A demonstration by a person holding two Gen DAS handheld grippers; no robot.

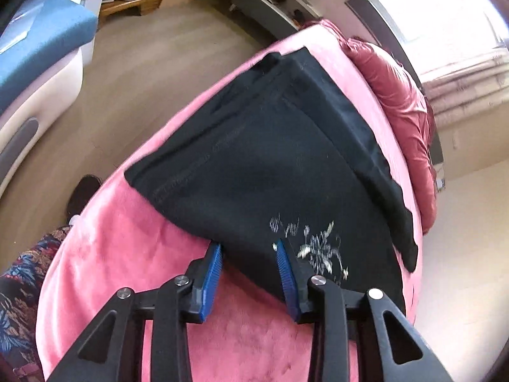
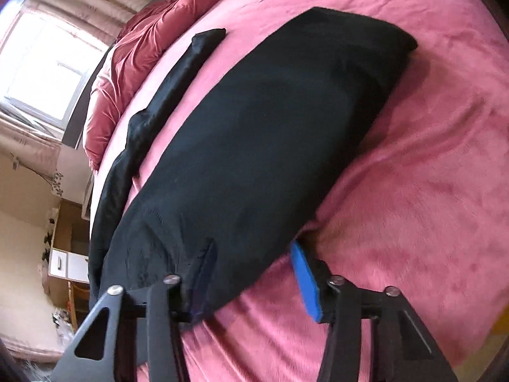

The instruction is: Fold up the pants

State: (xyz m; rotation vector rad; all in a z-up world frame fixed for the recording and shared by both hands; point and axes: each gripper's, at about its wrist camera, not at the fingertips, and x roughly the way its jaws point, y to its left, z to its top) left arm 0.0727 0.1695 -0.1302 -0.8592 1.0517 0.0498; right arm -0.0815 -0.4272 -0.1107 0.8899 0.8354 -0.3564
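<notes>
Black pants (image 1: 270, 159) with a silver flower embroidery (image 1: 315, 248) lie flat on a pink bed cover (image 1: 133, 254). My left gripper (image 1: 249, 248) is open, its blue pads at the near edge of the cloth, one on each side of a corner. In the right wrist view the pants (image 2: 254, 133) stretch away over the bed cover (image 2: 413, 191). My right gripper (image 2: 251, 251) is open around the near end of the cloth: the left finger is covered by cloth and the blue right pad (image 2: 305, 280) shows beside it.
A dark red duvet (image 1: 400, 102) is bunched at the bed's far side by a bright window (image 1: 445, 9). A carpeted floor (image 1: 143, 79), a blue and white sofa (image 1: 41, 51) and low shelves (image 1: 270, 3) lie left of the bed. A patterned cloth (image 1: 19, 286) is at the near left.
</notes>
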